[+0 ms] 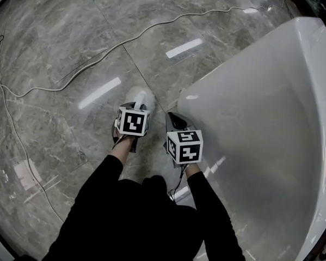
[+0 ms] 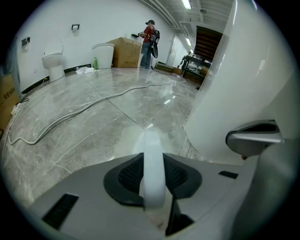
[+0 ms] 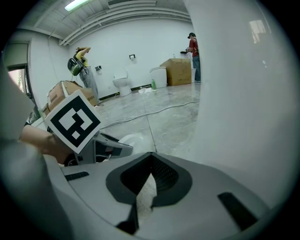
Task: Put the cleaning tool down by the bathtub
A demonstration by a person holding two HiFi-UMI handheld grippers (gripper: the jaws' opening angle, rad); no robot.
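The cleaning tool (image 1: 141,98) is white, with a round head low over the floor tiles and a narrow upright handle (image 2: 153,145). My left gripper (image 1: 136,106) is shut on that handle, which runs up between the dark pads in the left gripper view. My right gripper (image 1: 175,120) hangs beside it, closer to the bathtub (image 1: 261,132), with its jaw tips meeting (image 3: 151,157) and nothing in them. The tub's white wall (image 2: 239,79) rises just right of both grippers. I cannot tell whether the tool's head touches the floor.
A grey cable (image 1: 101,58) snakes across the marble floor to the left. Far off stand a toilet (image 2: 52,58), a cardboard box (image 2: 125,52) and a person (image 2: 149,42); another person (image 3: 84,65) stands at the left wall.
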